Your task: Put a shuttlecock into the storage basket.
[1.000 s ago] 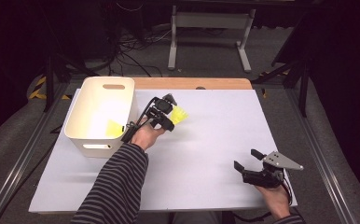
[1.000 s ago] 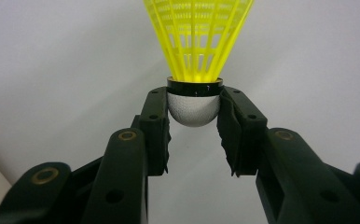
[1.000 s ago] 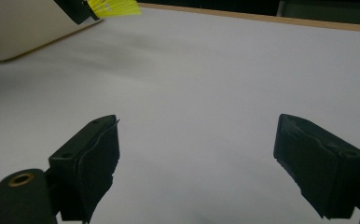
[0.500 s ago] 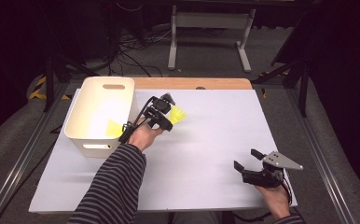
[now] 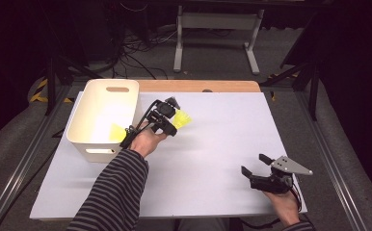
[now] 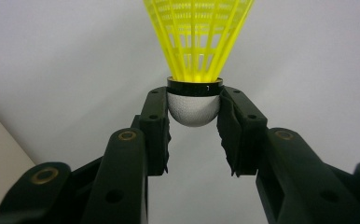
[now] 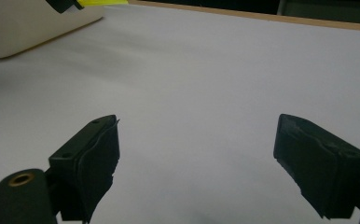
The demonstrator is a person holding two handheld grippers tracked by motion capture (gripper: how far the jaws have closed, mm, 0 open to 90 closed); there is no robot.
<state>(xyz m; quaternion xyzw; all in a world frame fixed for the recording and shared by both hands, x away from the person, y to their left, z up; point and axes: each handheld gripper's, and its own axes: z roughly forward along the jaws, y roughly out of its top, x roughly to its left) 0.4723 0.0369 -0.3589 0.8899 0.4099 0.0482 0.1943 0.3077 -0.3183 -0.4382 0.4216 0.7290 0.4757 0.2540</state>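
A: what's the left gripper (image 6: 194, 123) got?
B: shuttlecock (image 6: 197, 51): yellow mesh skirt, black band, white cork pinched between the pads, held over the table (image 5: 222, 144) beside the bin (image 5: 102, 120).
A: right gripper (image 5: 256, 166)?
B: spread wide, nothing in it. White top, wooden far edge, dark room with cables (image 5: 126, 48).

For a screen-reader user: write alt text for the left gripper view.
The left gripper pinches a yellow shuttlecock by its white rounded cork, black jaws on either side, the mesh skirt pointing away. Behind it lies the pale table.
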